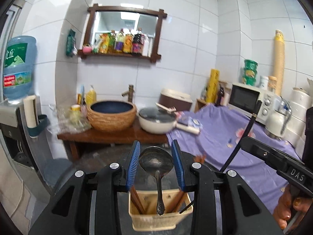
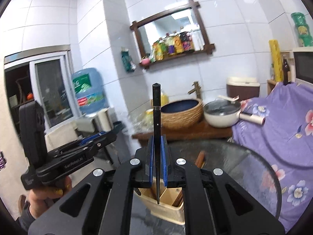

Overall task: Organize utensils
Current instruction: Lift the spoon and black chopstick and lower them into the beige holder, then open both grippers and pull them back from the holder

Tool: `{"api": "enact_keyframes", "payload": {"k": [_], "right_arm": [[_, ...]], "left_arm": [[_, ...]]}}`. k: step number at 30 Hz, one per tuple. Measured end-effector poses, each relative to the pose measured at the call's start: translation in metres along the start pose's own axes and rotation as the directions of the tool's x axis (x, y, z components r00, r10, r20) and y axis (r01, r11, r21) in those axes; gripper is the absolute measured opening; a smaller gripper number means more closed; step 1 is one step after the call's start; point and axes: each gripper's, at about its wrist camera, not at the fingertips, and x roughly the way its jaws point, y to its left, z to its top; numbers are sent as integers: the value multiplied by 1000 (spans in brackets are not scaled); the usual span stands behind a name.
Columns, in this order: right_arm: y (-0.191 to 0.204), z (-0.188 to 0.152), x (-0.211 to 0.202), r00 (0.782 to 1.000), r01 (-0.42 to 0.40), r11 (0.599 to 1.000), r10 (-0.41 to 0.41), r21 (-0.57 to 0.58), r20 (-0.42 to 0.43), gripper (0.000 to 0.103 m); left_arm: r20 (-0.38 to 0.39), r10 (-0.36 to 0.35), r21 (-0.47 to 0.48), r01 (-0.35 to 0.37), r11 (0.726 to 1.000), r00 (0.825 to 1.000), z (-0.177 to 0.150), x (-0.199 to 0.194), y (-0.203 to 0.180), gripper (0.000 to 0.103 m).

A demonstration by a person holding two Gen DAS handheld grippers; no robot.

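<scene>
1. Tiled kitchen corner, round glass tabletop (image 2: 244, 162) w/ beige utensil holder (image 1: 156, 218) on it.
2. Left tongs (image 1: 156, 162) half-open, blue pads either side of a metal ladle's bowl (image 1: 156, 161), handle pointing down into holder.
3. Right tongs (image 2: 158, 164) clamped narrow on black chopstick (image 2: 157, 137), long axis upright, tip right above holder, so straight down imo.
</scene>
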Motion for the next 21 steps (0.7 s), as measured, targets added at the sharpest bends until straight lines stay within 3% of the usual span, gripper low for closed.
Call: {"api": "enact_keyframes", "payload": {"k": [4, 9, 21], "right_arm": [[-2, 0, 20, 998, 59, 998, -59, -17, 20, 8], [-10, -26, 50, 995, 98, 995, -99, -33, -27, 8], [-28, -90, 89, 982, 103, 994, -105, -21, -156, 8]], "left_arm": [[-9, 20, -19, -21, 1000, 1000, -7, 25, 4, 33], [-73, 37, -40, -40, 998, 997, -33, 57, 12, 32], [-176, 42, -46, -51, 998, 983, -93, 82, 16, 32]]}}
